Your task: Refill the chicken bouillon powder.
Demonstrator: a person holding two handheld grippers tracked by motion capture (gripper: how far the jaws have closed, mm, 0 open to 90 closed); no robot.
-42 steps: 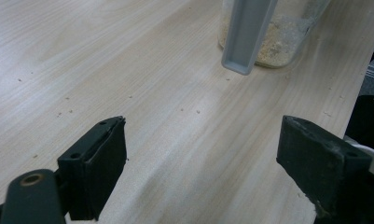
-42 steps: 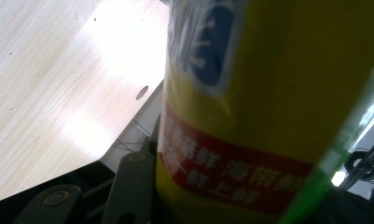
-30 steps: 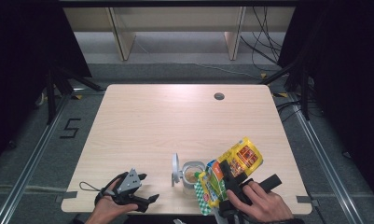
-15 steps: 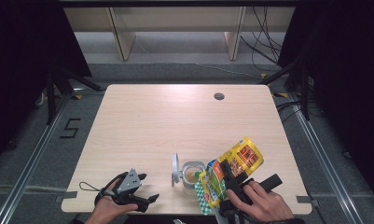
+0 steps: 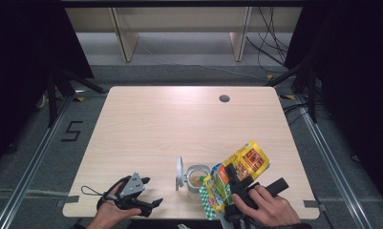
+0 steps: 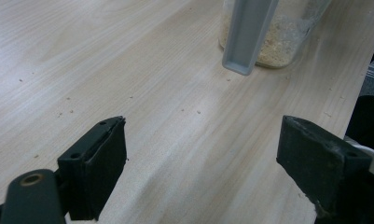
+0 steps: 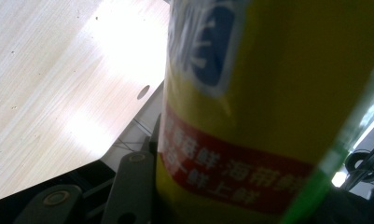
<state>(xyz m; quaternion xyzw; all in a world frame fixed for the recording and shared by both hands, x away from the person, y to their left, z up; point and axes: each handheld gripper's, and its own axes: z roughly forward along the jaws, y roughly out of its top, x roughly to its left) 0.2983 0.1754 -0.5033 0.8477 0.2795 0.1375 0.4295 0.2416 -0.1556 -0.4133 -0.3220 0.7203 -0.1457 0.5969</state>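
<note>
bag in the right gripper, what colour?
Mostly yellow bag, with a red band of white lettering and a green edge. The right gripper view shows it best, close up.

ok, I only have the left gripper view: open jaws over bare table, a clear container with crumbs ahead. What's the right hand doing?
Observer: The right gripper is shut on a yellow snack bag, tilted beside the container.
Operator: Is the container's lid on?
Observer: No. The lid is flipped open and stands upright on the container's left side in the high view.
Operator: Bag open end over the container?
Observer: Its lower green-checked end lies right next to the container at the table's near edge; whether that end is open I cannot tell.
Operator: Where's my left gripper relative to all that?
Observer: The left gripper rests near the front edge, apart from the container, jaws pointing toward it.
</note>
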